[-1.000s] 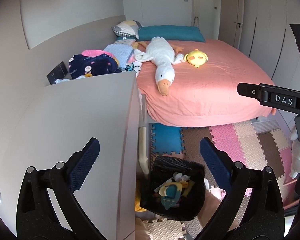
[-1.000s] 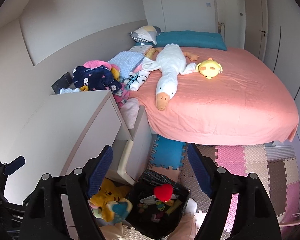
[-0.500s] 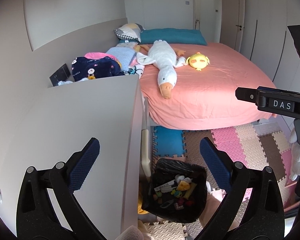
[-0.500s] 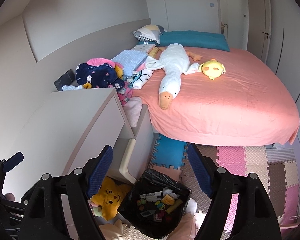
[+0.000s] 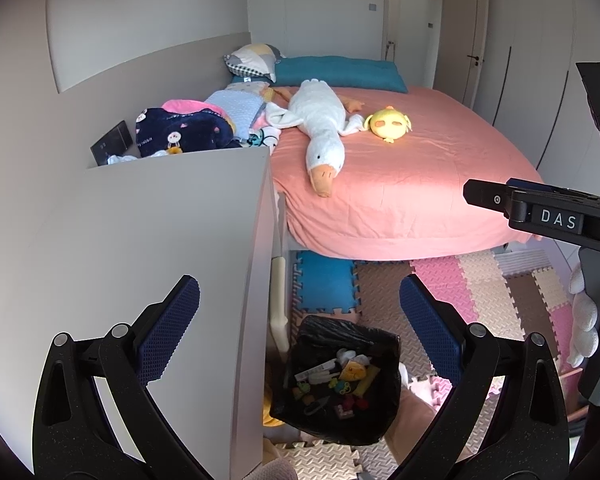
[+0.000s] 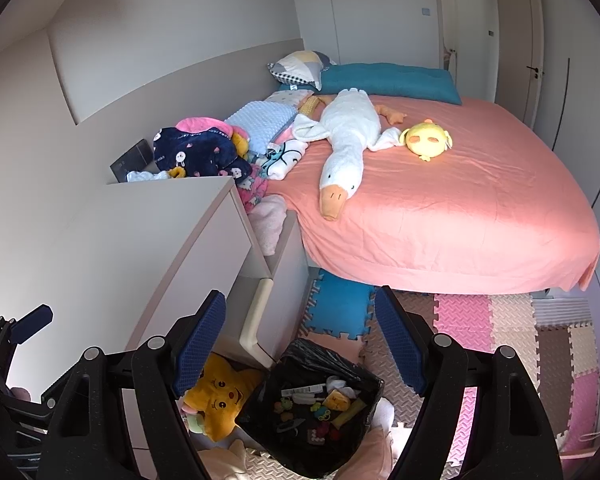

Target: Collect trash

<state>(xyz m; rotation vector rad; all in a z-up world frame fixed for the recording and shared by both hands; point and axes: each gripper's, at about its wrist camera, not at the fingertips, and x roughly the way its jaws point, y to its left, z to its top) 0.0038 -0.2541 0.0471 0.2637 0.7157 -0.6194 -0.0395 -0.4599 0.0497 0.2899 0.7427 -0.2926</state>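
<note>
Since 1 s ago, red heart-shaped item gone from above black-lined trash bin point(image 6: 312, 408); my 2 grippers, left point(image 5: 296, 328) and right point(image 6: 300, 344), raised higher, both spread wide, empty. Bin on floor beside white cabinet point(image 5: 148, 240), part-filled; further trash not evident.

Sunlit bedroom, pale walls.
A pink bed point(image 6: 440, 208) stands beside a grey cabinet point(image 5: 140, 240); coloured foam mats point(image 6: 500, 320) cover the floor, closet doors point(image 5: 416, 20) behind.
</note>
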